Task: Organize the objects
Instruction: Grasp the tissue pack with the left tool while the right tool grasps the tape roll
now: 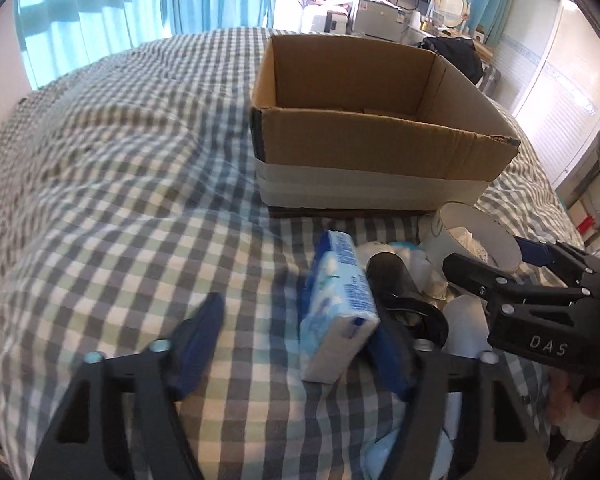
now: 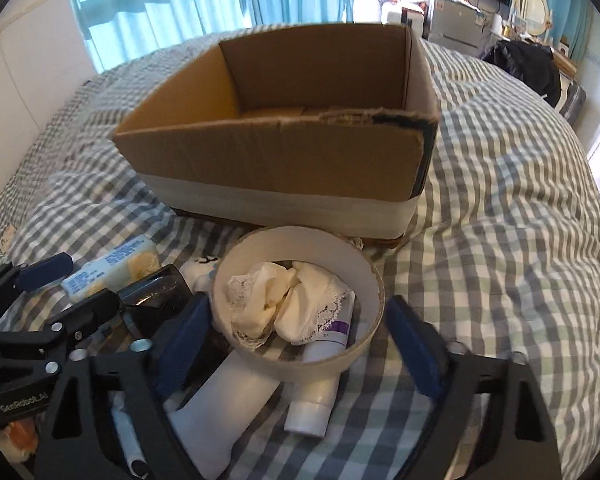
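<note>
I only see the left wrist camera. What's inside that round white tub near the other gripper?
Observer: In the right wrist view the round white tub holds crumpled cream cloth with lace.
Operator: Is anything under the tub?
Observer: Yes, a white tube with a purple label pokes out beneath its near rim.
Operator: Is the right gripper grabbing the tub?
Observer: No, the right gripper is open, with one blue pad on each side of the tub.
Operator: Is the cardboard box full?
Observer: The cardboard box shows only bare cardboard as far as that view sees in.
</note>
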### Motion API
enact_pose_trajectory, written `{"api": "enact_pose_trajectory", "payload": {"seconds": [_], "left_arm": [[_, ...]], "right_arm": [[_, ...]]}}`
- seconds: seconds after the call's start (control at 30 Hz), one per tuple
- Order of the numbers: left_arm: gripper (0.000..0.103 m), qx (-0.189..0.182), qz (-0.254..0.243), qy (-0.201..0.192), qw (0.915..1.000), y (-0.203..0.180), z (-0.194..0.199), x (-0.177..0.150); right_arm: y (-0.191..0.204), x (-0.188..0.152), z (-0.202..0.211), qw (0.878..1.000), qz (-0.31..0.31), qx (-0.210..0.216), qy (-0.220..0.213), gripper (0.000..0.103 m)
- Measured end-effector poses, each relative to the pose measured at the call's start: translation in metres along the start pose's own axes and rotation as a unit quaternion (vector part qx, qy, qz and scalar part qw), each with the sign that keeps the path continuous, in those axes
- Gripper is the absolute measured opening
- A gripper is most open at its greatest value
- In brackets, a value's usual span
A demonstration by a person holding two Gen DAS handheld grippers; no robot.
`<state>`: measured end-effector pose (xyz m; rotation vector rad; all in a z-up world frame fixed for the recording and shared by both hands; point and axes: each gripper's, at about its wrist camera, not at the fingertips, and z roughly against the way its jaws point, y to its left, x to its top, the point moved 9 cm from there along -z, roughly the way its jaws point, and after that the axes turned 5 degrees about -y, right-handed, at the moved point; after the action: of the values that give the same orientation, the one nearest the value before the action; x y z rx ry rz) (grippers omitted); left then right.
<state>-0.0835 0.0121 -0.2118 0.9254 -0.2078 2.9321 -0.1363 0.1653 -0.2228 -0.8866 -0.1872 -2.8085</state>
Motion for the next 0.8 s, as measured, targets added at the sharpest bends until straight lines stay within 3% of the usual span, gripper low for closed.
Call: {"api": "enact_pose_trajectory", "payload": {"seconds": [0.13,0.4,0.8], "left_arm": [[0.032,-0.017,0.003,0.016,0.9997,-0.003,-0.007,-0.002],[0.024,0.004,-0.007,-0.007,0.9999,-0.005,0.017,0.003],[0.02,0.01,-0.031,-0.079,0.9963,-0.02,0.091,0.039]], "right_arm": [[0.001,-0.002,0.007,1.0,0.012,-0.01,-0.01,0.081],[0.007,0.002,0.025,0.999,0.034,-0.027,-0.03,0.081],[0.011,0.026,0.111,0.993,0.048,-0.031,-0.102,0.081]]}}
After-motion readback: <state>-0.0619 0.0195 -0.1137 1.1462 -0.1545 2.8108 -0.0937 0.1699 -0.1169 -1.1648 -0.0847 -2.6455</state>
